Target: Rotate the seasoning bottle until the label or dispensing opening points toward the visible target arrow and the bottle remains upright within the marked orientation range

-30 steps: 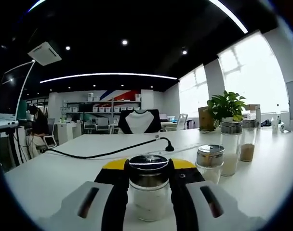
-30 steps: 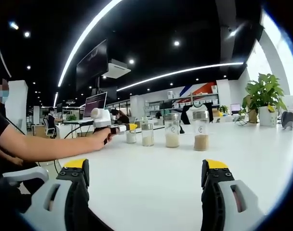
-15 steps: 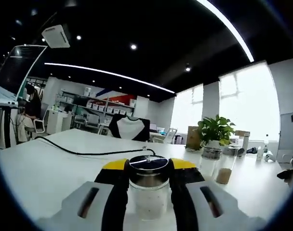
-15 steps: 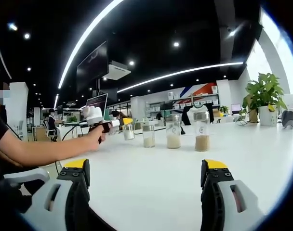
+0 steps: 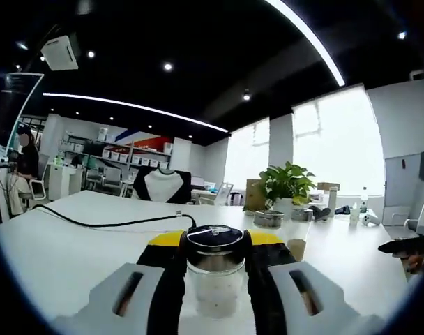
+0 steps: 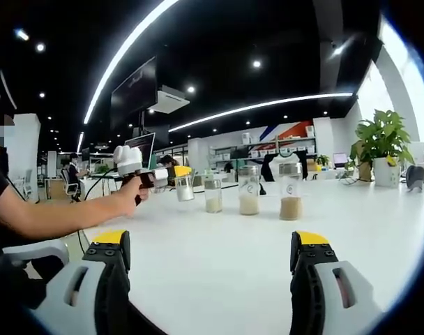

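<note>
A glass seasoning bottle with a chrome lid and white powder stands upright between my left gripper's jaws, which are shut on it. In the right gripper view that same bottle hangs a little above the white table, held by the left gripper in a person's hand. My right gripper is open over bare tabletop, its jaws wide apart and nothing between them. I see no arrow or marking.
Three more bottles stand in a row on the table. A black cable lies across it. A potted plant stands far right. A person's arm reaches in from the left.
The left gripper has lifted the bottle off the table and swung it round; its view has panned right. The right gripper has stayed still and open.
</note>
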`<state>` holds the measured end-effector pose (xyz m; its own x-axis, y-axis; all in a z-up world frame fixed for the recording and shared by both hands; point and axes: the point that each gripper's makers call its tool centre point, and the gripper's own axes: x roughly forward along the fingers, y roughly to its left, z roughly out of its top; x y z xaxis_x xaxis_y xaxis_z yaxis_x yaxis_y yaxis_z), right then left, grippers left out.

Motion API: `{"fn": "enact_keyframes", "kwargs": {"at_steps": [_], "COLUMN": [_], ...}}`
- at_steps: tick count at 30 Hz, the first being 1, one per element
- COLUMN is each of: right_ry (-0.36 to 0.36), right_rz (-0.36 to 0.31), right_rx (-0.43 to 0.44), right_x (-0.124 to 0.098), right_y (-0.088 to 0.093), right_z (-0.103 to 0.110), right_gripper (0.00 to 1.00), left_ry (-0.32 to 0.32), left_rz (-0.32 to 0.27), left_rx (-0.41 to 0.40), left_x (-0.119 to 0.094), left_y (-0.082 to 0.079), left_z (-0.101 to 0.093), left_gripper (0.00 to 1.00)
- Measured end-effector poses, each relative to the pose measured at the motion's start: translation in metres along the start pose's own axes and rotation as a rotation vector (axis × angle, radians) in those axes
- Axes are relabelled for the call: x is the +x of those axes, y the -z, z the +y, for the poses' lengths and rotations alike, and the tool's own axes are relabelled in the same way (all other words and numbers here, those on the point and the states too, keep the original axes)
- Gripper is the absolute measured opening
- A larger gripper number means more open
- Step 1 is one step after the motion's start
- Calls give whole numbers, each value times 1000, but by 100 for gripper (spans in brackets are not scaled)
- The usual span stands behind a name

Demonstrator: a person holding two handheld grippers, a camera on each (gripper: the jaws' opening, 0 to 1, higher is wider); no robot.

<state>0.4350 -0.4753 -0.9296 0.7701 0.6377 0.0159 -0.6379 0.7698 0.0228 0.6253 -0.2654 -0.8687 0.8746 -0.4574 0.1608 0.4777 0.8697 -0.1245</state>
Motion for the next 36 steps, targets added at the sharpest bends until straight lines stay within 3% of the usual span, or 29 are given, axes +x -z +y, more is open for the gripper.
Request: {"fn": "enact_keyframes", "kwargs": {"at_steps": [8, 17, 24, 27, 31, 36], "right_ry": [2, 4, -19, -27, -47, -77], "right_rz": [-10, -25, -18, -3, -5, -21], "right_rx": [23, 30, 13, -18, -49, -58], "right_x": [-2, -4, 0, 2, 5, 13], "right_y": [-1, -5, -4, -2, -5, -12], "right_z": [-2, -3, 5, 11, 16, 20], "right_gripper": [97, 97, 97, 97, 97, 94], "left_ry": [65, 226, 323, 374, 420, 476], "left_rz": [4, -25, -30, -31, -48, -10], "left_rx": [6, 60, 64, 51, -35, -35], "left_x": [-8, -17, -24, -27, -35, -40], "left_y": [3, 1, 1, 0, -6, 0], "left_z": [-25, -78, -106, -116, -120, -131], "left_gripper": [33, 33, 33, 33, 33, 33]}}
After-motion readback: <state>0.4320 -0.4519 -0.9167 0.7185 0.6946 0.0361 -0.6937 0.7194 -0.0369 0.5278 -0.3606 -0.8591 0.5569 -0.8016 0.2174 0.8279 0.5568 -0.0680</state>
